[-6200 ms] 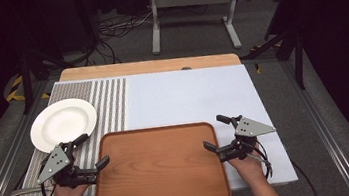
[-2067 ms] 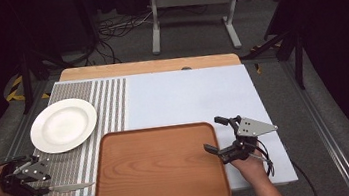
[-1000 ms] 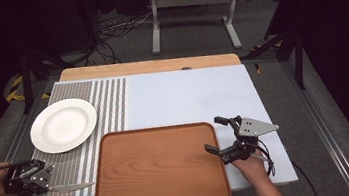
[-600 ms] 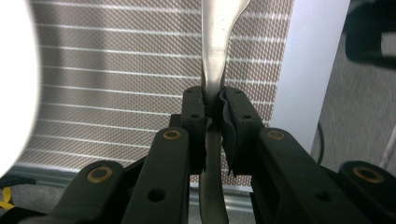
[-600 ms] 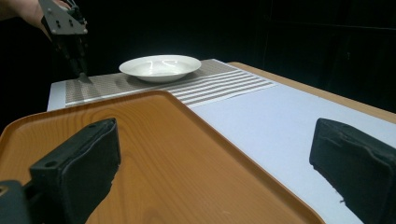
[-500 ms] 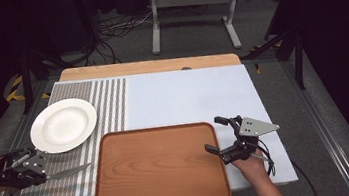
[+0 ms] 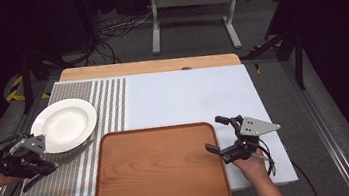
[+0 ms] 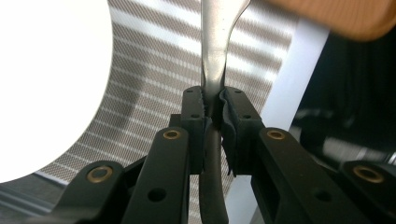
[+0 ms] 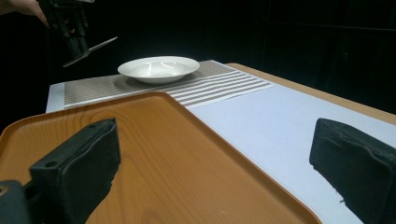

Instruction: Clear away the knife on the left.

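My left gripper [image 7: 44,167] is at the table's left edge, just below a white plate [image 7: 64,124]. It is shut on a slim piece of metal cutlery [image 8: 217,56], seemingly a knife, and holds it in the air above the striped mat [image 7: 112,100]. The jaws pinch it near its neck, and a dark handle runs back between them. In the right gripper view the blade [image 9: 91,50] sticks out level from the left gripper [image 9: 70,28]. My right gripper [image 7: 216,134] is open and holds nothing. It rests at the right rim of the wooden tray [image 7: 161,170].
The plate [image 9: 159,67] sits on the grey-and-white striped mat. A white cover [image 7: 187,96] spreads over the table behind the tray. A metal stand [image 7: 191,5] and cables lie on the floor beyond the table. Dark floor surrounds the table.
My left gripper has risen from the mat with the cutlery, which lay low over the stripes a second ago, and moved a little toward the plate. The right gripper has stayed still.
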`<action>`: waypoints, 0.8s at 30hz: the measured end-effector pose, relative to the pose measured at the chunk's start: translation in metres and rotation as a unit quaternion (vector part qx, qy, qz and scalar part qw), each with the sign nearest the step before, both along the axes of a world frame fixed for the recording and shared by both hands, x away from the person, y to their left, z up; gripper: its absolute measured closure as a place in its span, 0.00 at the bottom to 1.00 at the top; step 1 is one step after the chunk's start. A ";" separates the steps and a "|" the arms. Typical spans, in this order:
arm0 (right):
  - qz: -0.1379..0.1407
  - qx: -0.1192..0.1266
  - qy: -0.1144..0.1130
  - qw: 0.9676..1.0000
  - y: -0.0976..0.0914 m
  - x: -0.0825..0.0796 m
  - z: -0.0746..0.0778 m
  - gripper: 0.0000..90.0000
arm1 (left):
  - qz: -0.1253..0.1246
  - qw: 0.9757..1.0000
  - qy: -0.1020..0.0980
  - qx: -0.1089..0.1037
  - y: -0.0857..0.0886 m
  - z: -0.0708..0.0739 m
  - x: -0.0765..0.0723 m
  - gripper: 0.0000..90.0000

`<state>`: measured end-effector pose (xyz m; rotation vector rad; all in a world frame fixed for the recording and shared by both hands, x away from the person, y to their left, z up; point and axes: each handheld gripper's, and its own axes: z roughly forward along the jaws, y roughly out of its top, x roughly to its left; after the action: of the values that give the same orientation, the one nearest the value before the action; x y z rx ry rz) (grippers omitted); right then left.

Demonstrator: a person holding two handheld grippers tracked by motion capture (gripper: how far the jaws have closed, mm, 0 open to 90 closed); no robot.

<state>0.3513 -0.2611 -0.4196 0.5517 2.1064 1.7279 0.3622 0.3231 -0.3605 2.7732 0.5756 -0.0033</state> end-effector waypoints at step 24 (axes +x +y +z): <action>-0.004 0.006 0.000 1.000 -0.003 0.000 0.001 0.03 | 0.113 0.987 0.046 -0.105 -0.024 0.005 0.010 0.89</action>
<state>0.3513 -0.2646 -0.4185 0.5622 2.0931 1.7368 0.3718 0.2994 -0.3551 2.5016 0.8597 -0.1355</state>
